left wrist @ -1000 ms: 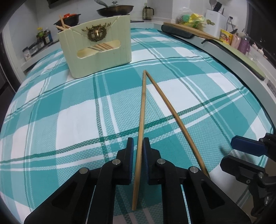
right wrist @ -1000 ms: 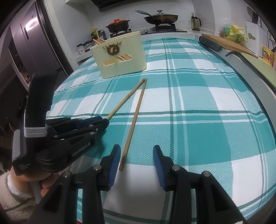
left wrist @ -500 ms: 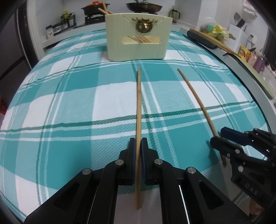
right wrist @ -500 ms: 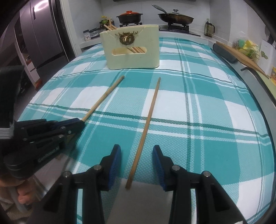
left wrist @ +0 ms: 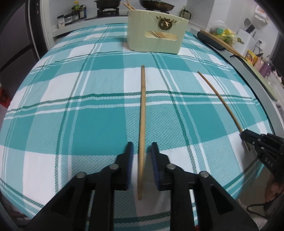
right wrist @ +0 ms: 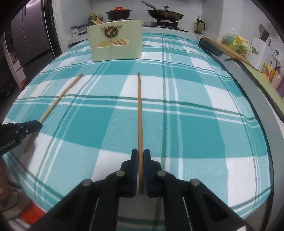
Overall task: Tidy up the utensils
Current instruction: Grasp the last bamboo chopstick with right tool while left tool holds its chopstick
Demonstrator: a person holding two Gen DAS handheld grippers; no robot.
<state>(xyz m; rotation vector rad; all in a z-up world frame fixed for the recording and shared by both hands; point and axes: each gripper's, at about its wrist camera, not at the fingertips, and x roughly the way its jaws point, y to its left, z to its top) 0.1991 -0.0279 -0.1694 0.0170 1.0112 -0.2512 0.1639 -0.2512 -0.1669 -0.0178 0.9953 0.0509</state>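
Though both chopsticks look light, stiff and slippery, the right gripper jaws clamp one chopstick near its end; the left gripper jaws stand open around the other chopstick on the table.

Showing 2 loose chopsticks, 1 holder w/ several more, 2 grippers, 2 pans.

Plaid-clothed table: cream holder, chopstick.
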